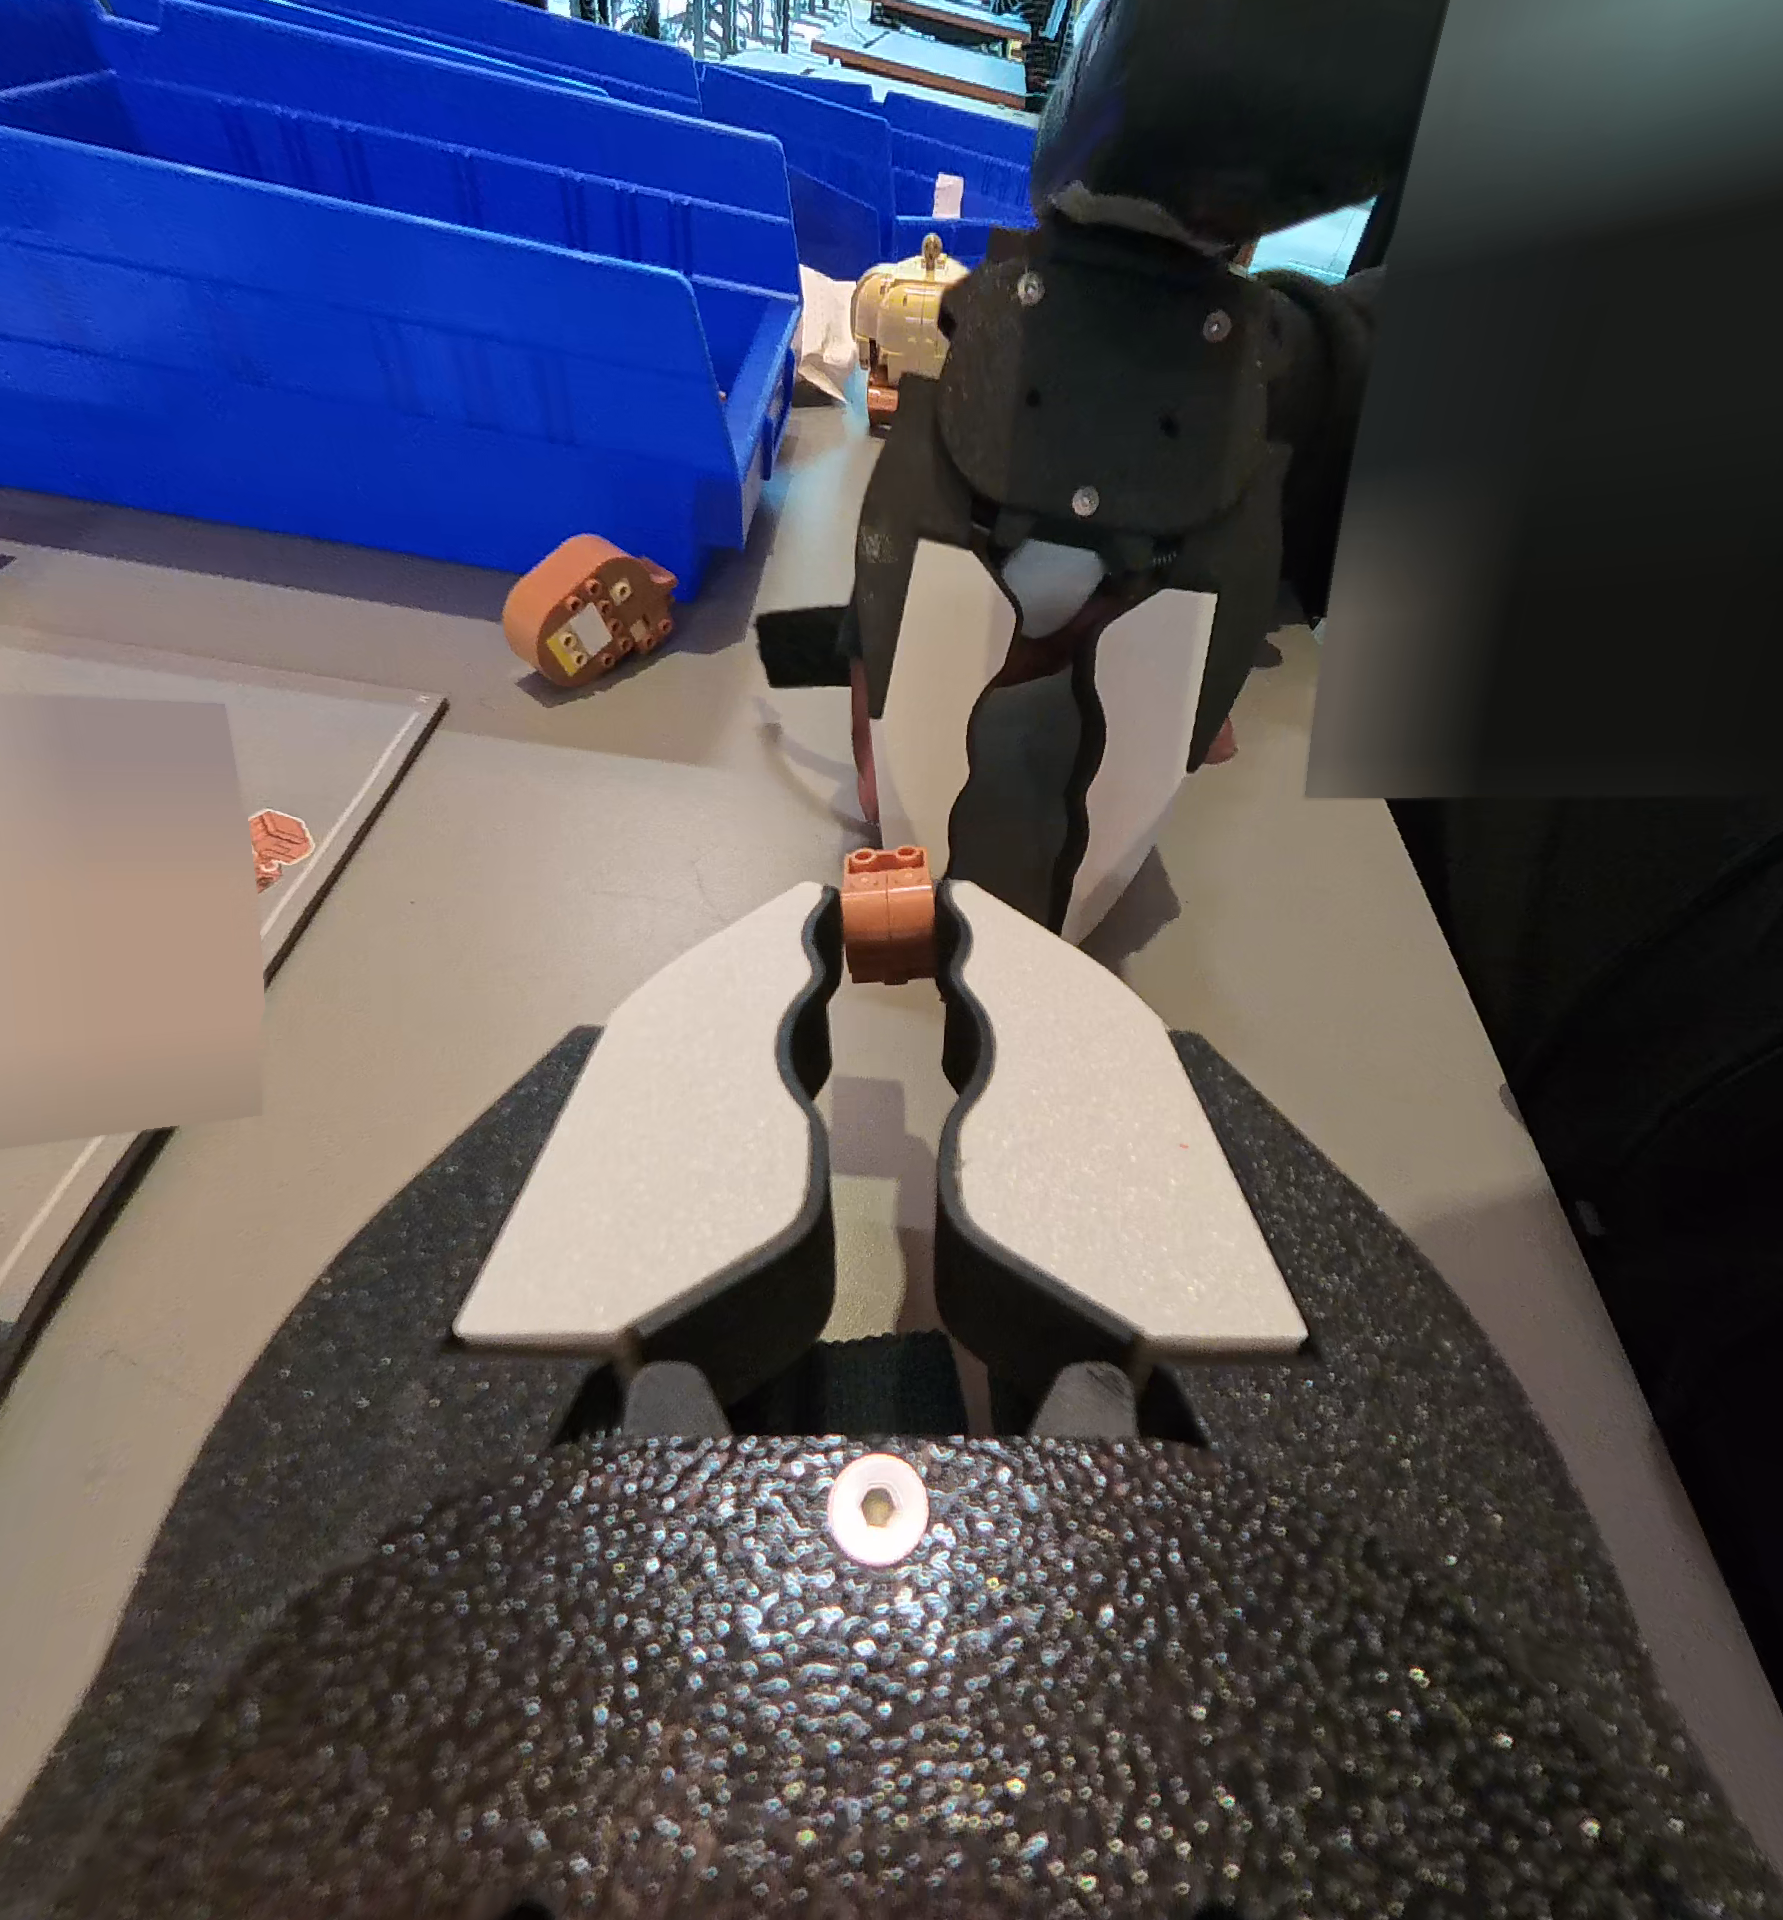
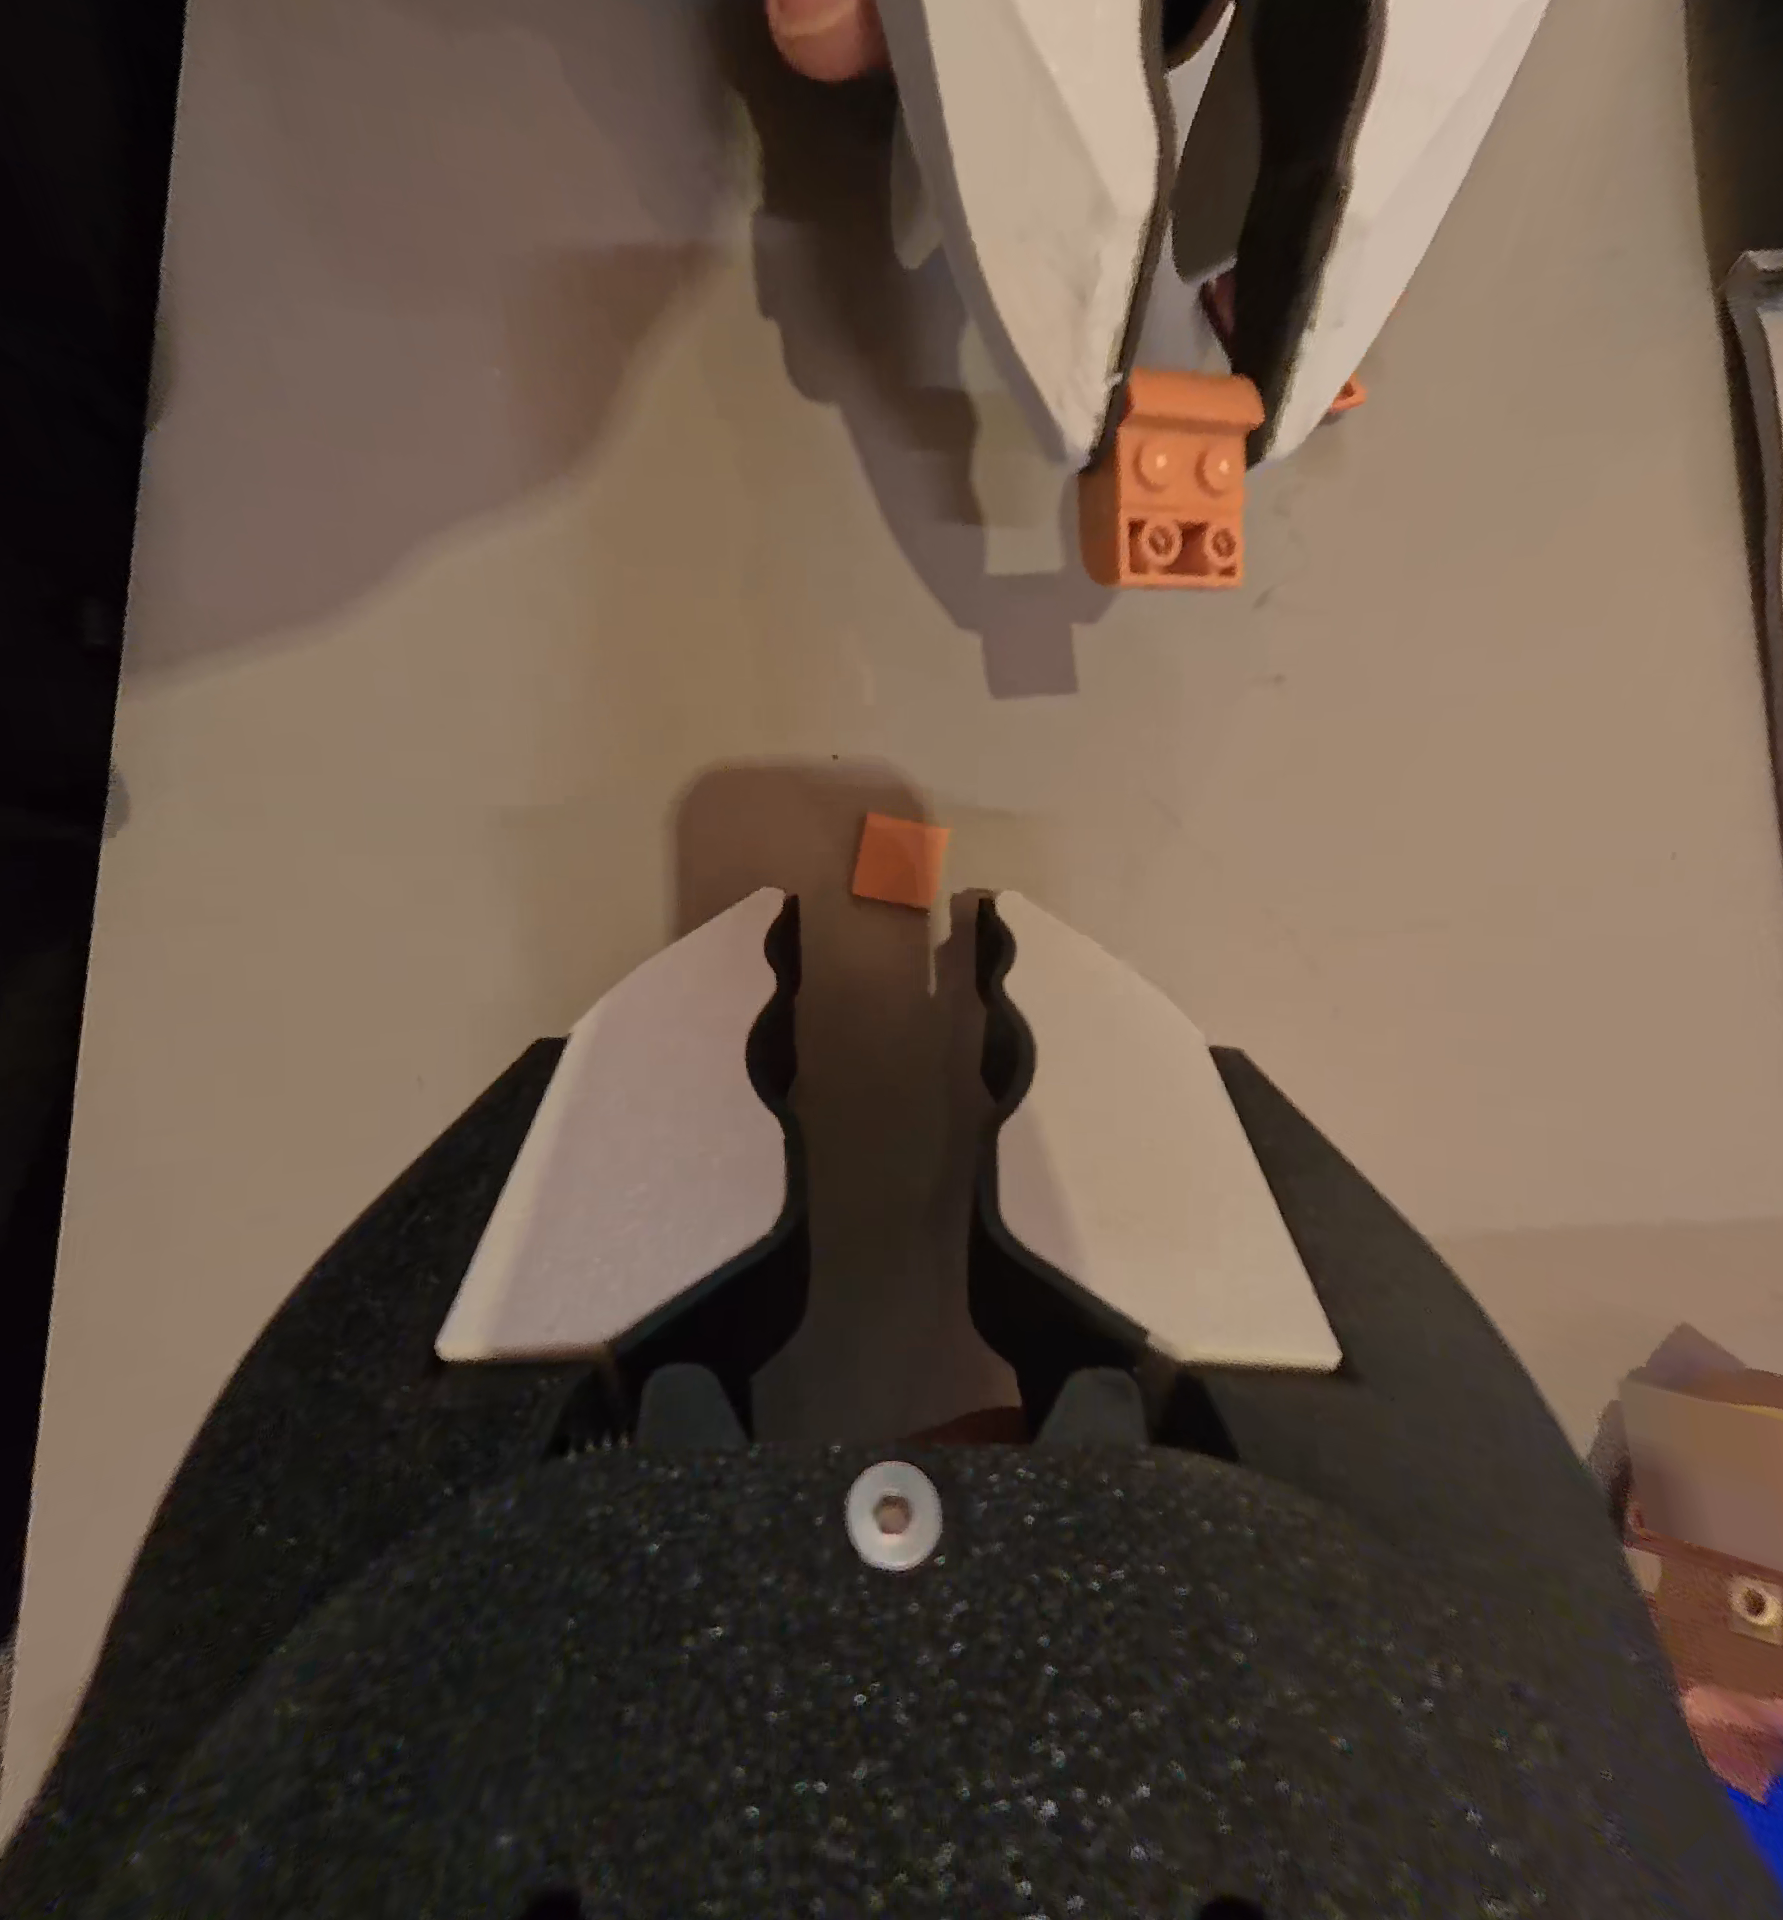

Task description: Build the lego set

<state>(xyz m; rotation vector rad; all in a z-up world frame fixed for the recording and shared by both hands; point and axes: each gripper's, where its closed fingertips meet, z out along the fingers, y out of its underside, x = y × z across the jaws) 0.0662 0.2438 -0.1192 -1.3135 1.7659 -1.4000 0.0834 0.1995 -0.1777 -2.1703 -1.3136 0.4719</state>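
Only the left wrist view shows the blue bins [image 1: 367, 343] along the far side of the grey table [image 1: 513, 935], with a round brown brick piece [image 1: 588, 610] and a tan brick model [image 1: 902, 312] beside them. The left gripper [image 1: 887, 925] is closed on a small orange brick block [image 1: 887, 914], both pads pressed to its sides. Only the right wrist view shows a small flat orange tile [image 2: 897, 857] on the table near its near edge, just ahead of the right gripper [image 2: 882, 914], whose fingers stand apart around nothing
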